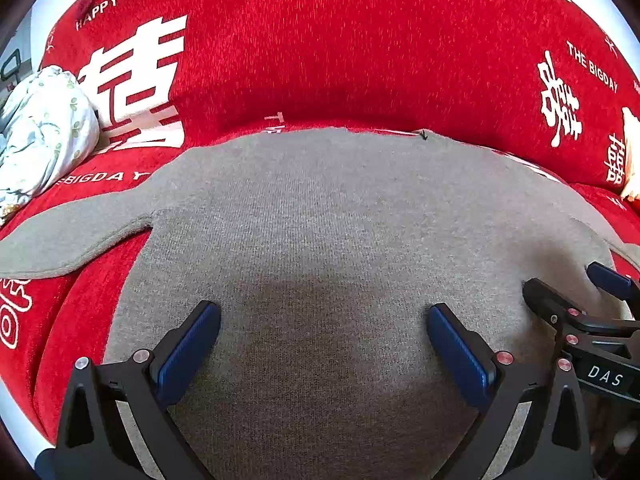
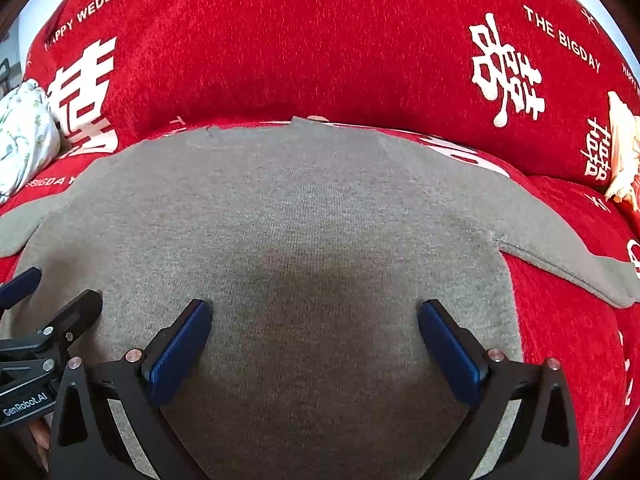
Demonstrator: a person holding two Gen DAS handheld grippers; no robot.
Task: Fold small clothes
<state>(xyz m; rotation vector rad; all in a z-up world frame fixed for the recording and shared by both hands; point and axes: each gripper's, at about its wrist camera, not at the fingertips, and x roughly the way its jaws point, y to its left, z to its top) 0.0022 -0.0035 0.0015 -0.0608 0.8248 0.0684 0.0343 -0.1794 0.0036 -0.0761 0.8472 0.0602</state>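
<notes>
A grey knit sweater [image 1: 320, 208] [image 2: 304, 208] lies flat on a red sofa, neck toward the backrest. One sleeve [image 1: 72, 236] stretches out left, the other sleeve [image 2: 568, 256] right. My left gripper [image 1: 324, 320] hovers open over the lower body of the sweater, nothing between its blue pads. Just to its right, my right gripper [image 2: 314, 316] is also open above the same cloth. Each gripper shows at the edge of the other's view: the right gripper [image 1: 576, 292] and the left gripper [image 2: 56, 292].
The red sofa cover [image 1: 320, 52] [image 2: 320, 48] carries white lettering and rises into a backrest behind the sweater. A pale floral bundle [image 1: 44, 128] [image 2: 24, 140] lies at the far left, a cream cloth [image 2: 622, 152] at the far right.
</notes>
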